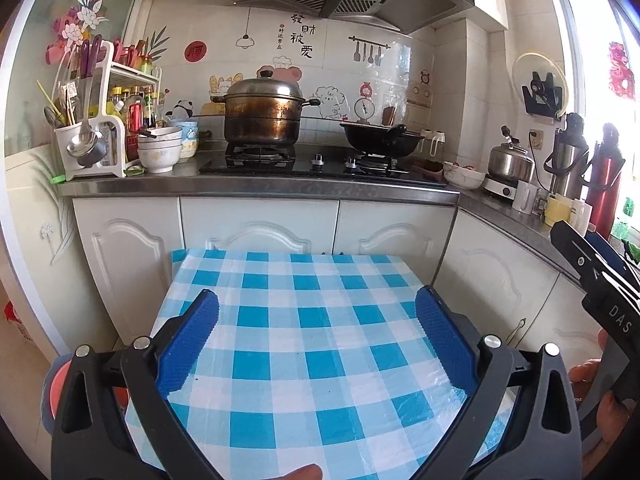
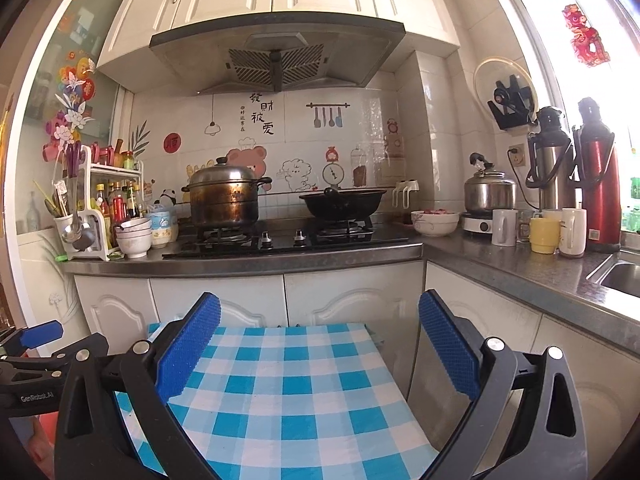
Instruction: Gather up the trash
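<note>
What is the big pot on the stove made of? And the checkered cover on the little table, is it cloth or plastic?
The big pot looks like steel: its lid is shiny and silvery, while the sides are stained brown, probably from heat. The checkered cover looks more like thin plastic than cloth: it shows glossy patches and fine crinkles. I cannot be sure from looking alone.

This is a home kitchen. A big steel pot (image 2: 224, 194) and a black wok (image 2: 342, 202) sit on a gas stove (image 2: 280, 238) under a hood (image 2: 276, 60). Bowls (image 2: 134, 236), sauce bottles (image 2: 118, 200), cups (image 2: 544, 234) and a kettle (image 2: 490, 192) crowd the desk (image 2: 520, 268) above white cupboard doors (image 2: 352, 300).
</note>
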The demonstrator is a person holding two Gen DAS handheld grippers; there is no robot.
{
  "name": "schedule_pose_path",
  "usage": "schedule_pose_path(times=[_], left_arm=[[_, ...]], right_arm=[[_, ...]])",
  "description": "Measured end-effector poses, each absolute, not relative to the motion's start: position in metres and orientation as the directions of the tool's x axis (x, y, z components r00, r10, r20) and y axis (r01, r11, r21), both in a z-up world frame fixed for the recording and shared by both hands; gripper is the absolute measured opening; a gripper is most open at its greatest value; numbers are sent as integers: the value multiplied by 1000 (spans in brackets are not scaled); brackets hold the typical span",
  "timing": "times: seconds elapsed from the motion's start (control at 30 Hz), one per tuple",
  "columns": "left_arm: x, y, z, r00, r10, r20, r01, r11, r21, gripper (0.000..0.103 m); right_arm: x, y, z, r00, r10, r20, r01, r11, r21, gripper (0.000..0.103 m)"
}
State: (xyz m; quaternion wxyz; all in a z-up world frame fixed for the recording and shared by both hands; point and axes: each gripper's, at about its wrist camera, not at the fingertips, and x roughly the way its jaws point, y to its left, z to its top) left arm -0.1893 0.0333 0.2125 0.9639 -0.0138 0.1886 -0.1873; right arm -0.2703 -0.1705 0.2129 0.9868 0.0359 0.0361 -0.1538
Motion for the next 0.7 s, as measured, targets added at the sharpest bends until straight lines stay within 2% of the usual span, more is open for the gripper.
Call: schedule_pose_path(times=[0.7], left_arm=[[-211,9,232,866,-392,-311,394,917,-62,99]], right_arm=[[-305,-182,226,930,-365,-36,366,927,80,98]])
